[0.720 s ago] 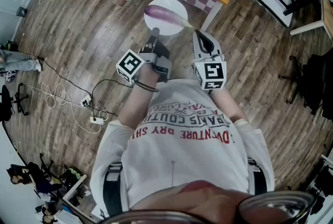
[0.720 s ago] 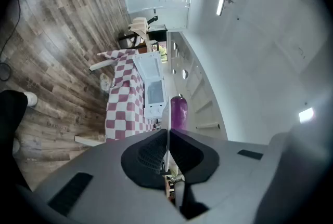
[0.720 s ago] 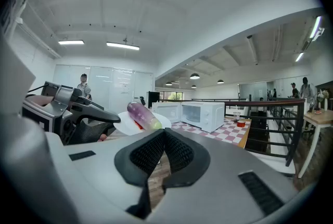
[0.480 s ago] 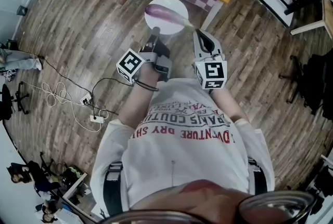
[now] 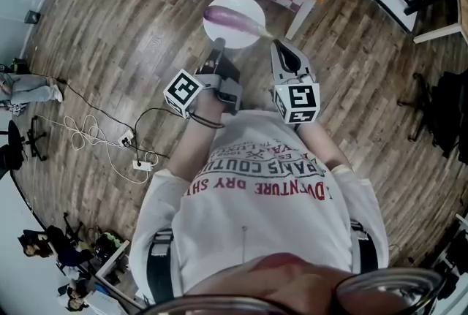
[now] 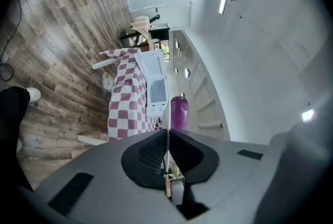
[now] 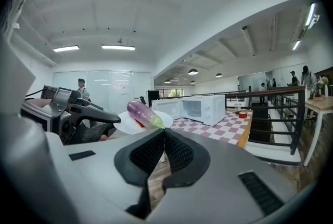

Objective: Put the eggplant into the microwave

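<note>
The left tongs [image 5: 217, 55] are clamped on the rim of the white plate [image 5: 247, 8], which carries the eggplant [image 5: 230, 20] at top centre. The right tongs [image 5: 281, 50] are closed just beside its stem, probably to steady it. The microwave [image 7: 203, 107] stands on the bench [image 7: 231, 132].

Red-checked table [image 7: 229, 132], 2 white microwaves [image 7: 204, 108] on top, small red container [image 7: 243, 114] alongside

- White short-sleeved cotton T-shirt [image 5: 256, 226] with red printed lettering across the chest.
- Left gripper [image 5: 216, 58]: grey plastic shell, black ribbed pads [image 6: 151, 154], white cube with black square markers [image 5: 183, 93].
- Right gripper [image 5: 279, 50]: matching grey shell and black-and-white marker cube [image 5: 296, 103].
</note>
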Motion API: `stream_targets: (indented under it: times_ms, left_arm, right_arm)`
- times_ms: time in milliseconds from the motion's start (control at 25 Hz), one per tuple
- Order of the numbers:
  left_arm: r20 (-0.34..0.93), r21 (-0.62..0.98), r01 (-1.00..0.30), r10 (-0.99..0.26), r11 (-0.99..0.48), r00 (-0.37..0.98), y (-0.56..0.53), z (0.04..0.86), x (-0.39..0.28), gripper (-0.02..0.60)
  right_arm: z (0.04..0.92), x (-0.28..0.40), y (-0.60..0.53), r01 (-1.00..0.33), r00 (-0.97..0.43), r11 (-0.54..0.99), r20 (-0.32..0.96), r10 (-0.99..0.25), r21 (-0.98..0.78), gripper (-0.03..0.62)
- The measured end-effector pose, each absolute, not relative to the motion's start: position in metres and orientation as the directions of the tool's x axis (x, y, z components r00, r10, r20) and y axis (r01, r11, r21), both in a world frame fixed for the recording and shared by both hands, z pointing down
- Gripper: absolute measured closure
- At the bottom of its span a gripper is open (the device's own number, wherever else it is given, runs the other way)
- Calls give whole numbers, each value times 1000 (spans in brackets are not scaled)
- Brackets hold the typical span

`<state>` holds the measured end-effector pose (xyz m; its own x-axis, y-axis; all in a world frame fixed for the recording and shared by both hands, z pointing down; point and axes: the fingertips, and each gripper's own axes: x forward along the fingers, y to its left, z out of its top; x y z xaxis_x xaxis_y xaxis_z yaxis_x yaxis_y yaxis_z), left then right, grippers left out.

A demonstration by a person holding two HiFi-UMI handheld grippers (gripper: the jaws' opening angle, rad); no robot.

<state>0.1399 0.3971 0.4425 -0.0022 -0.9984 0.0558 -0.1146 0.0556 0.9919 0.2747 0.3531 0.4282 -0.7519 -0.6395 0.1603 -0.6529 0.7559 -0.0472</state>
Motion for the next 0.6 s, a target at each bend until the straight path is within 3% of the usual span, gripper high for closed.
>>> stream_targets:
  times_ms: [600]
  left_arm:
    - [86,994,-68,-996,85,14,307,461,29,546]
  right_arm:
    - [437,169,267,-665,-738,746,187,-649,-36,568]
